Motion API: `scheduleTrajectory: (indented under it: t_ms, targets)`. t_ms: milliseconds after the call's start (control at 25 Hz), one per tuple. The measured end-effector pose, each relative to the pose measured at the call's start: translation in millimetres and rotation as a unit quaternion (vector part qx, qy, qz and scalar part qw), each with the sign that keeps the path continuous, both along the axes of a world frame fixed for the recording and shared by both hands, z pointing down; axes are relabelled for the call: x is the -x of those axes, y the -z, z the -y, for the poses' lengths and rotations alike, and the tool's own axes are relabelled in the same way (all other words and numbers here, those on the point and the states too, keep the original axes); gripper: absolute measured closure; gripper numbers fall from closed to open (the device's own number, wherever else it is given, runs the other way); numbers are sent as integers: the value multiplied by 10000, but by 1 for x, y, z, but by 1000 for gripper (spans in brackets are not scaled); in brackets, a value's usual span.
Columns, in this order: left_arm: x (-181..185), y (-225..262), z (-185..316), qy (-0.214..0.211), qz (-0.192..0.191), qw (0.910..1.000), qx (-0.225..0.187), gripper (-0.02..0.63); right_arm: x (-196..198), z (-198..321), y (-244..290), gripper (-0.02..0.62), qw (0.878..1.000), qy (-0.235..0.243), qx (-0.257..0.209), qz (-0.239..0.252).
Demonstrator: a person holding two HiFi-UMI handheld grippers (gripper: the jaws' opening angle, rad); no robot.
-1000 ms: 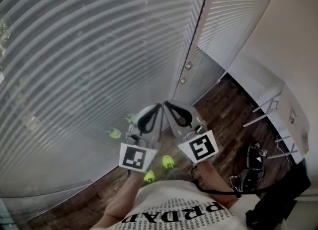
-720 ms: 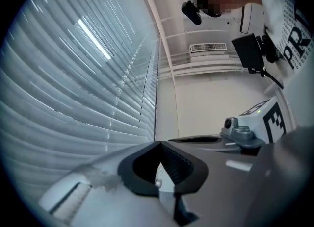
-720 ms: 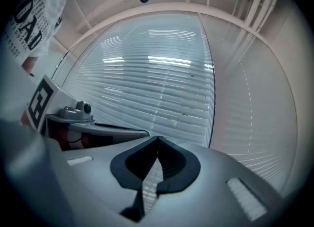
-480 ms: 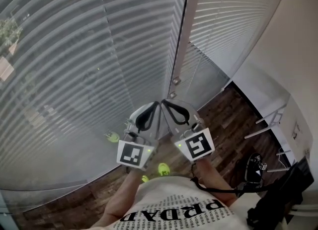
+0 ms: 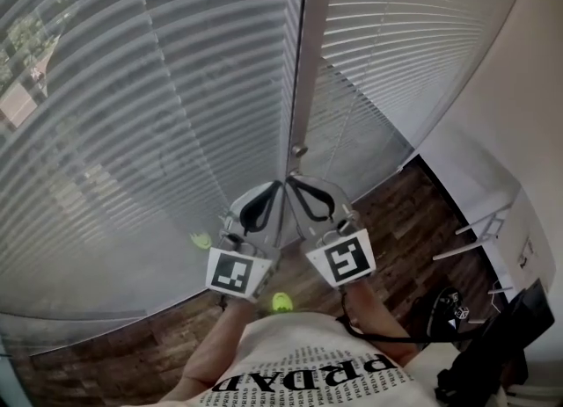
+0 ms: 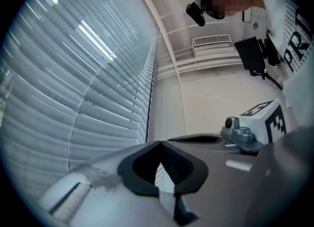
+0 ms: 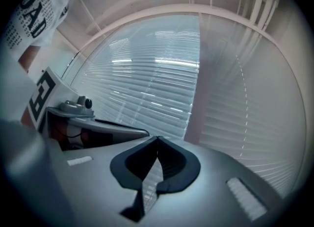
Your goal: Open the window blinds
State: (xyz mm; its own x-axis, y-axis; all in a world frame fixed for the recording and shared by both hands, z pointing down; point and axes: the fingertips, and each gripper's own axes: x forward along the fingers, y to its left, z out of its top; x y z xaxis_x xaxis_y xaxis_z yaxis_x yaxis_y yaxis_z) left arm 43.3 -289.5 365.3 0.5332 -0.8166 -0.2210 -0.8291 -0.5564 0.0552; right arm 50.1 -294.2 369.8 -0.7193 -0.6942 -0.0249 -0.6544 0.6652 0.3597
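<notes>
Head view: the person holds both arms out ahead of the chest, bare forearms (image 5: 215,348) reaching forward from the shirt (image 5: 308,374). The left gripper (image 5: 280,187) and the right gripper (image 5: 293,182) sit side by side, tips almost touching, each with its jaws closed. They aim at the window post (image 5: 303,71) between the left window blind (image 5: 132,133) and the right window blind (image 5: 405,54), which both hang down to the wooden floor (image 5: 387,212).

Left gripper view: its jaws meet tip to tip. Slats fill the left side, the post stands ahead, and the right gripper's marker cube (image 6: 269,118) sits close by on the right.

Right gripper view: its jaws are pressed together. The post is ahead with a blind on either side, and the left gripper lies alongside at the left.
</notes>
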Motion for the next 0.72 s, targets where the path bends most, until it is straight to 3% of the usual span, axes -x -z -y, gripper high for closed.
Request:
scheduleTrajectory:
  t_ms: [320, 640, 720]
  targets:
    - [8, 8, -1, 54, 82, 9999, 93, 615, 6, 2, 5, 568, 9995, -33, 28, -299]
    - [-1, -20, 9, 7, 435, 9990, 125, 615, -9, 26, -21, 486, 9888, -548, -412, -1328]
    - [2, -23, 12, 71, 368, 9990, 243, 614, -8, 32, -25, 469, 9863, -591, -410, -1486]
